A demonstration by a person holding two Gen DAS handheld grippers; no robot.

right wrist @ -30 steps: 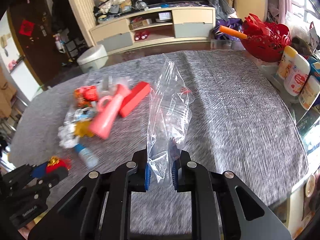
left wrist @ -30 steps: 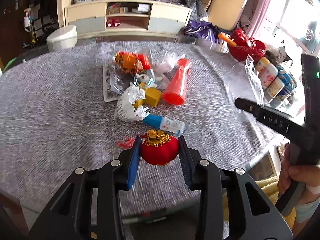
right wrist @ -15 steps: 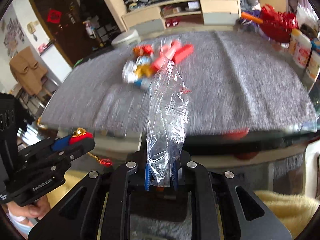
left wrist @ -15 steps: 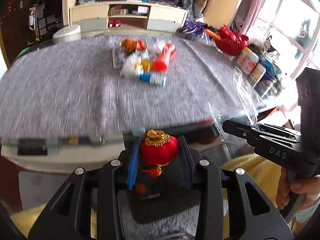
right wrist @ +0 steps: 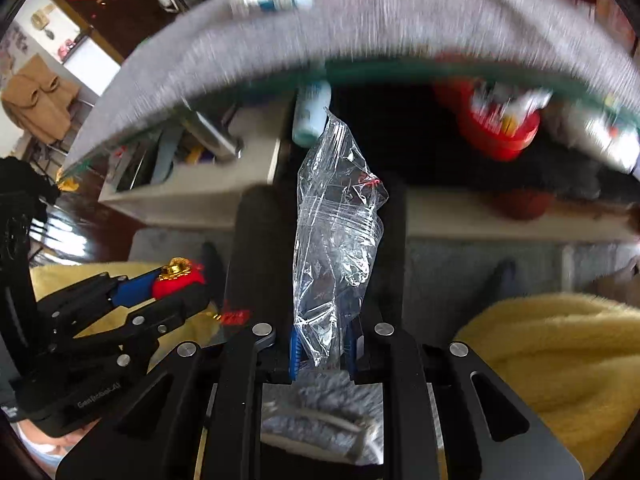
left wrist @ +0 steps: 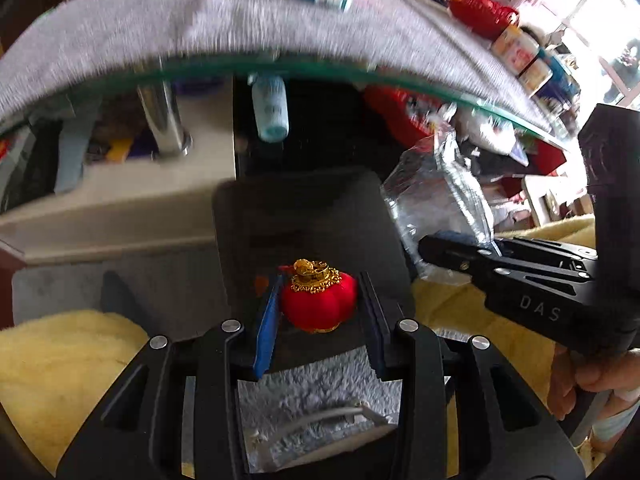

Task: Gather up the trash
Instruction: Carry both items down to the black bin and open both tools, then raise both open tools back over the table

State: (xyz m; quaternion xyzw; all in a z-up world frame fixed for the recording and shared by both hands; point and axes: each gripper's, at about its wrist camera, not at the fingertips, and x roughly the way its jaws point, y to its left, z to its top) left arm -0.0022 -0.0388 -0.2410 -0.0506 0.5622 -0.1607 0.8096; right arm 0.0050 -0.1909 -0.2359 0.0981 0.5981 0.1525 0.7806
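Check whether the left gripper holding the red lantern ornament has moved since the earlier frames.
Yes. The left gripper, jaws shut on the red lantern ornament, has dropped from above the table to below its edge.

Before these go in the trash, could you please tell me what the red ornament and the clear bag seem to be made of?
Red ornament: probably velvety fabric over padding, given its matte, fuzzy lobes; the gold cap looks like shiny metal or plated plastic. Clear bag: thin transparent plastic film, glossy, creased and crinkled.

One red lantern ornament (left wrist: 319,301), one clear plastic bag (right wrist: 338,236), two grippers, one grey-covered table (left wrist: 160,32), one dark bin (left wrist: 304,216)
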